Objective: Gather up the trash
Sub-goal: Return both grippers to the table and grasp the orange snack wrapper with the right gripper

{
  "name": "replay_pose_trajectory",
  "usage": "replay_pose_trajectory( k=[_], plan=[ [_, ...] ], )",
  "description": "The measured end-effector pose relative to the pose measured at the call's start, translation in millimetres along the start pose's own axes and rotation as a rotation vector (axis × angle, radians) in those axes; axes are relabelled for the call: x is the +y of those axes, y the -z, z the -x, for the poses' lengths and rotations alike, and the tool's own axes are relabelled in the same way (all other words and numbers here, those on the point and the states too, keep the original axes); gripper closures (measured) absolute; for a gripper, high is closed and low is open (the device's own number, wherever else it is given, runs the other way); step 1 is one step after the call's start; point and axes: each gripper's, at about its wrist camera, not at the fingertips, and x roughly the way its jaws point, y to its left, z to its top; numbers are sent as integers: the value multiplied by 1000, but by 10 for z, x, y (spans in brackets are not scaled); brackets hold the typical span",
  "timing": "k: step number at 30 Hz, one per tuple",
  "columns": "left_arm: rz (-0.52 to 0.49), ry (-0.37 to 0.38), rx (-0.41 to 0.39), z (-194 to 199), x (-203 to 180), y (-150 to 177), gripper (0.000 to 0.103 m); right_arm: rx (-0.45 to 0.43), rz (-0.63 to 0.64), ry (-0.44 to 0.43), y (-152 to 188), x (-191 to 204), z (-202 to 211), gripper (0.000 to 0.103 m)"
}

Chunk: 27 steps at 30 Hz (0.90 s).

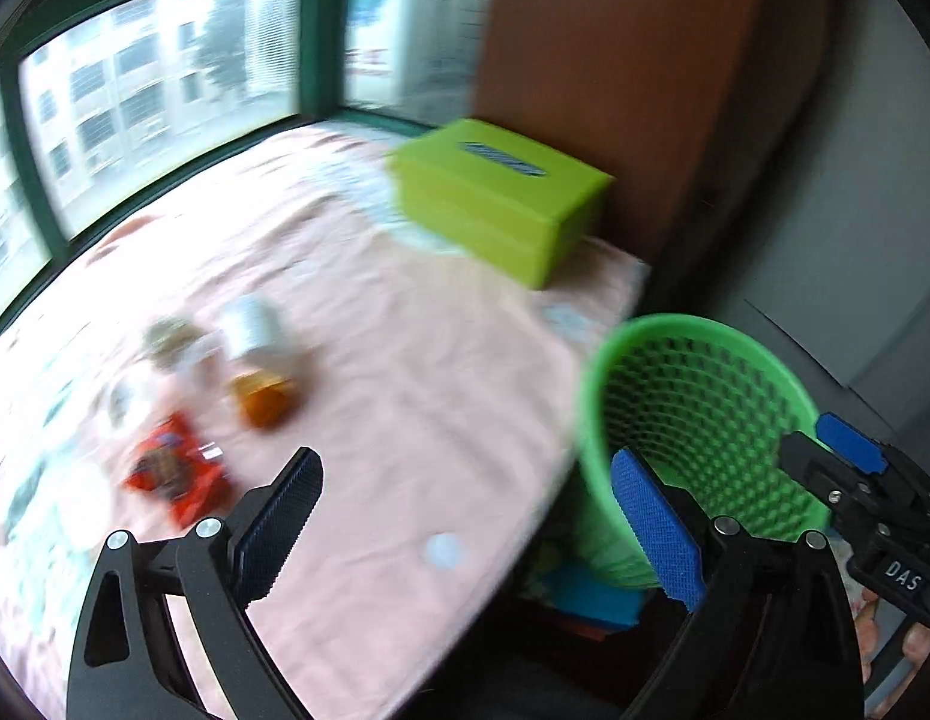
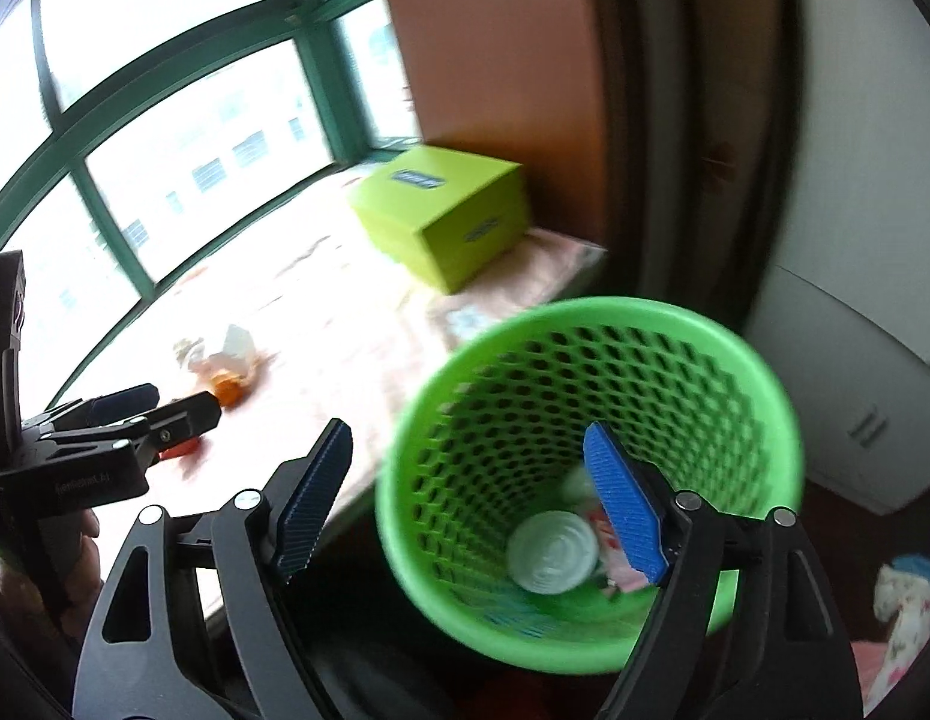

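Note:
A green mesh waste basket (image 2: 591, 324) stands beside the pink-covered table (image 1: 405, 360); it also shows in the left wrist view (image 1: 699, 348). A white round lid (image 2: 552, 549) and some wrappers lie at its bottom. My right gripper (image 2: 471, 498) is open and empty over the basket's near rim. My left gripper (image 1: 465, 516) is open and empty above the table's front edge. Trash lies on the table: a red snack wrapper (image 1: 177, 474), an orange piece (image 1: 264, 399), a white cup (image 1: 252, 324) and crumpled scraps (image 1: 171, 339).
A lime-green tissue box (image 1: 501, 198) sits at the table's far right corner by a brown wooden panel (image 1: 615, 60). Green-framed windows (image 1: 165, 90) run behind the table. A white cabinet (image 2: 855, 360) stands right of the basket.

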Motion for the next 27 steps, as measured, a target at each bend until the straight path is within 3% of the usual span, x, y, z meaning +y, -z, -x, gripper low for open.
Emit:
replay_pose_trajectory(
  k=[16,27],
  plan=[
    [326,-280,0,213,1827,398,9,101,205,-222,-30,1229,-635,23],
    [413,-362,30,200,2643,564,9,215,290,-346,52,1934,-1189,23]
  ],
)
